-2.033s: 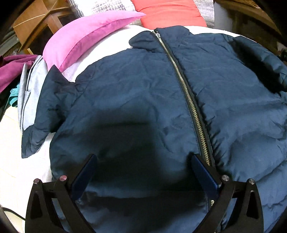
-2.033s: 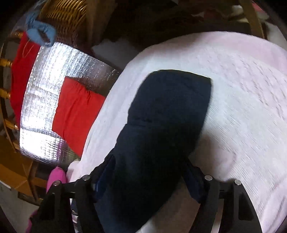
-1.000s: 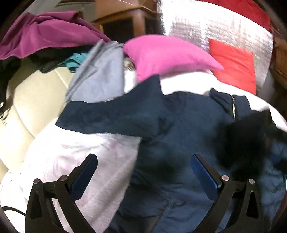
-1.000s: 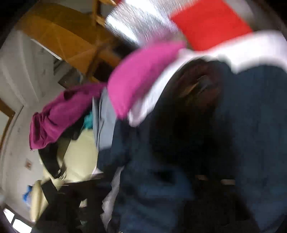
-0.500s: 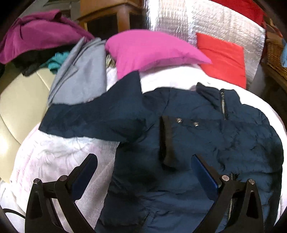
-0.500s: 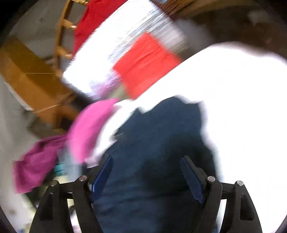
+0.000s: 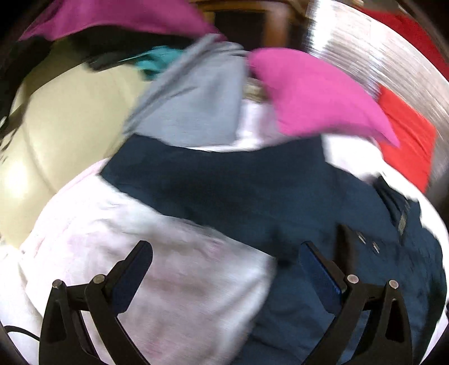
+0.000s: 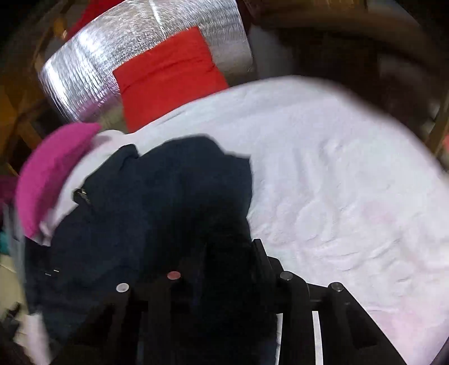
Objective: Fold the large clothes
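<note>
A navy puffer jacket (image 7: pixel 280 202) lies front up on the white bedsheet (image 7: pixel 168 252). Its one sleeve (image 7: pixel 182 171) stretches out to the left. The other sleeve is folded across the chest, its snap cuff (image 7: pixel 364 241) beside my left gripper's right finger. My left gripper (image 7: pixel 224 247) hangs open, half over the sheet and half over the jacket's side, holding nothing. In the right wrist view my right gripper (image 8: pixel 230 252) sits over the jacket's (image 8: pixel 168 196) right edge with its jaws closing. Dark fabric lies between them, but the blur hides whether the pads press it.
A pink pillow (image 7: pixel 314 95), a red pillow (image 8: pixel 168 84) and a silver foil cushion (image 8: pixel 98 70) line the head of the bed. A grey garment (image 7: pixel 196 109) and a magenta one (image 7: pixel 118 16) are piled on a cream seat (image 7: pixel 61 118) at the left. Bare sheet (image 8: pixel 336 182) spreads to the right.
The right sleeve has been laid across the chest and let go. My right gripper swung back to the jacket's right side and its jaws narrowed. My left gripper moved left toward the outstretched sleeve.
</note>
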`<state>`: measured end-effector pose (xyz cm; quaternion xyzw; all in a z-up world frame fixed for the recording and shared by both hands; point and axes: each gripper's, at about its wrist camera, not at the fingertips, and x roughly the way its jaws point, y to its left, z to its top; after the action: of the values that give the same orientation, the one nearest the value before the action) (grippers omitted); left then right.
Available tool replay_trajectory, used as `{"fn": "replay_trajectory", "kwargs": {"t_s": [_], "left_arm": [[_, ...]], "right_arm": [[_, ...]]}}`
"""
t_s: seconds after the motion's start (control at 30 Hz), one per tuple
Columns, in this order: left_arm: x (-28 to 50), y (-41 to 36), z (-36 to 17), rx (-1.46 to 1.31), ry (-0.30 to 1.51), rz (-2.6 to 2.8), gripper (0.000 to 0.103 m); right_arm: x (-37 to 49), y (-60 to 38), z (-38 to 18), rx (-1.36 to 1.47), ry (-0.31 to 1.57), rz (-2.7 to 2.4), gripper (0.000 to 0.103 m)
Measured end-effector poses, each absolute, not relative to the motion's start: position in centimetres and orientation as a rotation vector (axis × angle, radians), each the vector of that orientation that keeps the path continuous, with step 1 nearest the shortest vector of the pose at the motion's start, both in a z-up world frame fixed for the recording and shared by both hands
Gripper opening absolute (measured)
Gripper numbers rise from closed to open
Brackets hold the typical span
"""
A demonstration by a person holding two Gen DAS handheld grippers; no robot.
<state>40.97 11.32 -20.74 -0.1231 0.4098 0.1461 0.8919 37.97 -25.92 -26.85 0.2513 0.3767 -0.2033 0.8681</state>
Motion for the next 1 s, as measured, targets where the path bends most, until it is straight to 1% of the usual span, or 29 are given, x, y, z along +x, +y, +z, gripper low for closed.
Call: {"fn": "replay_trajectory", "kwargs": {"t_s": [0.03, 0.07, 0.1, 0.2, 0.27, 0.33, 0.4, 0.43, 0.5, 0.6, 0.67, 0.73, 0.77, 0.8, 0.83, 0.87, 0.97, 1.0], "left_arm": [[40.9, 12.5, -20.7, -0.287, 0.847, 0.327, 0.103], [40.8, 13.9, -20.7, -0.326, 0.845, 0.350, 0.103], [40.7, 15.1, -20.9, -0.357, 0.847, 0.371, 0.103], [40.6, 18.3, -21.8, -0.439, 0.864, 0.436, 0.103], [40.7, 19.9, -22.6, -0.501, 0.873, 0.452, 0.103], [40.9, 21.1, -23.5, -0.570, 0.878, 0.445, 0.103], [41.3, 22.0, -24.3, -0.635, 0.875, 0.425, 0.103], [41.7, 22.3, -24.8, -0.663, 0.874, 0.413, 0.103], [42.5, 22.7, -25.9, -0.719, 0.875, 0.373, 0.103], [43.2, 23.9, -27.4, -0.835, 0.849, 0.328, 0.103], [43.6, 24.5, -27.9, -0.878, 0.832, 0.323, 0.101], [44.1, 25.2, -28.3, -0.897, 0.820, 0.323, 0.091], [44.6, 25.6, -28.6, -0.909, 0.815, 0.315, 0.089], [45.0, 25.9, -29.0, -0.921, 0.818, 0.310, 0.084], [45.6, 26.3, -29.5, -0.941, 0.825, 0.308, 0.078], [46.0, 26.7, -30.1, -0.960, 0.830, 0.306, 0.074], [46.7, 27.2, -30.1, -0.950, 0.771, 0.321, 0.073], [47.0, 27.1, -30.0, -0.946, 0.767, 0.304, 0.063]], "right_arm": [[37.4, -25.3, -25.9, 0.497, 0.750, -0.422, 0.054], [37.0, -24.5, -25.1, 0.472, 0.705, -0.410, 0.071], [36.9, -23.6, -24.3, 0.447, 0.663, -0.389, 0.074], [38.0, -20.5, -23.8, 0.374, 0.652, -0.295, 0.074], [38.5, -19.8, -25.2, 0.422, 0.690, -0.189, 0.072], [40.4, -19.1, -27.5, 0.499, 0.790, -0.089, 0.067], [42.1, -18.6, -30.9, 0.548, 0.937, -0.041, 0.060], [42.4, -18.5, -31.6, 0.541, 0.952, -0.050, 0.059], [42.1, -18.7, -30.9, 0.535, 0.942, -0.050, 0.059], [41.0, -19.0, -28.8, 0.563, 0.847, -0.012, 0.059], [41.1, -18.8, -28.1, 0.535, 0.817, -0.032, 0.059], [40.8, -19.0, -28.1, 0.534, 0.800, -0.037, 0.059], [40.8, -19.2, -28.3, 0.543, 0.802, -0.039, 0.059], [40.9, -19.3, -28.3, 0.550, 0.806, -0.041, 0.059], [40.9, -19.5, -28.3, 0.559, 0.810, -0.045, 0.059], [40.8, -20.0, -28.5, 0.577, 0.813, -0.049, 0.059], [40.8, -20.5, -28.5, 0.608, 0.814, -0.060, 0.059], [40.7, -20.7, -28.4, 0.616, 0.808, -0.067, 0.059]]}}
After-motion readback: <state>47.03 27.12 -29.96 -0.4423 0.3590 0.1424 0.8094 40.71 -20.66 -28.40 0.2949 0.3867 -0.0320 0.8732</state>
